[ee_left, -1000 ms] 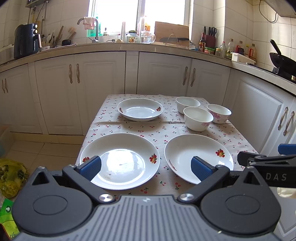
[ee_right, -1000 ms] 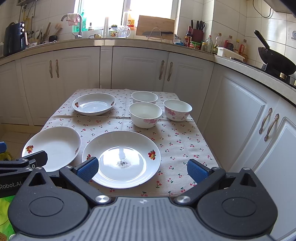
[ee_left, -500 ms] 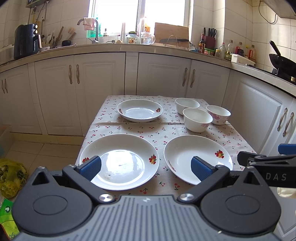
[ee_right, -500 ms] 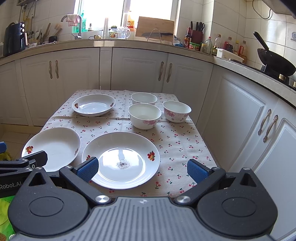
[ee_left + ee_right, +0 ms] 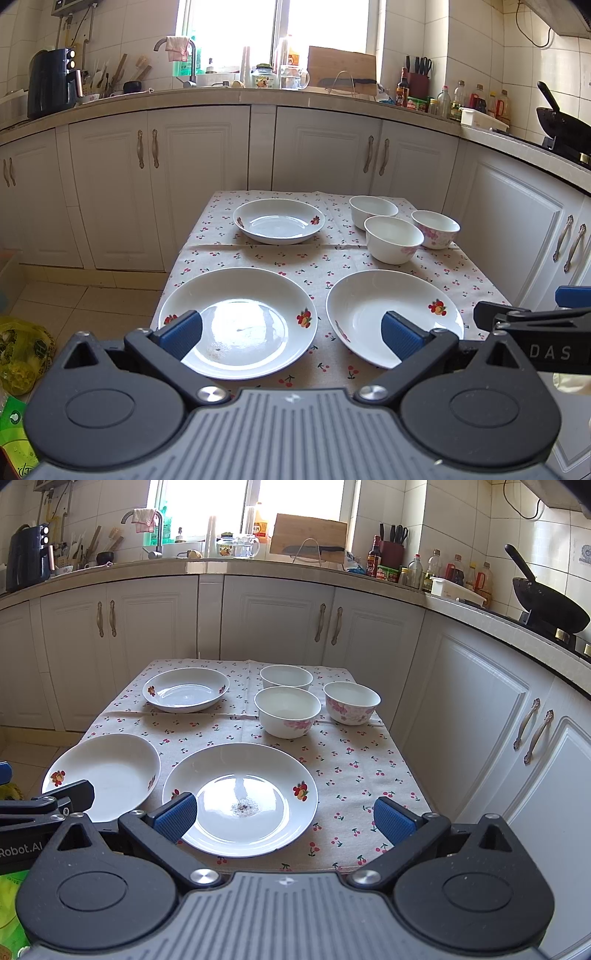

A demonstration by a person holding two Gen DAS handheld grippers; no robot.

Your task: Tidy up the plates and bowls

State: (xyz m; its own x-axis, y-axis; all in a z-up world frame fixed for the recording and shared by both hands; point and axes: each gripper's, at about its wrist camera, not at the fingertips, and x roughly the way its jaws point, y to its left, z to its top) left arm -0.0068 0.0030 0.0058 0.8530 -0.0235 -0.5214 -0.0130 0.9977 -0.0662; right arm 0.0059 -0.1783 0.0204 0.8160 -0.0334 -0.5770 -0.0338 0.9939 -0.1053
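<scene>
Two wide-open grippers hang over the near edge of a table set with three plates and three bowls.

The table [image 5: 476, 280], under a cherry-print cloth [image 5: 351, 760], stands before white cabinets [image 5: 207, 177]. Two large plates lie side by side at its near edge: the near-left plate [image 5: 258, 295] and the near-right plate [image 5: 240, 771], which has a dark speck at its centre. A smaller far plate [image 5: 279, 218] sits at the back left. At the back right three bowls cluster close together: the front bowl [image 5: 287, 710], the pink-flowered bowl [image 5: 351, 701] to its right, the rear bowl [image 5: 286, 675] behind. The left gripper [image 5: 291, 334] has its blue pads spread wide and grips nothing, poised above the two near plates. The right gripper [image 5: 284, 818] is equally wide apart and bare, above the near-right plate.
</scene>
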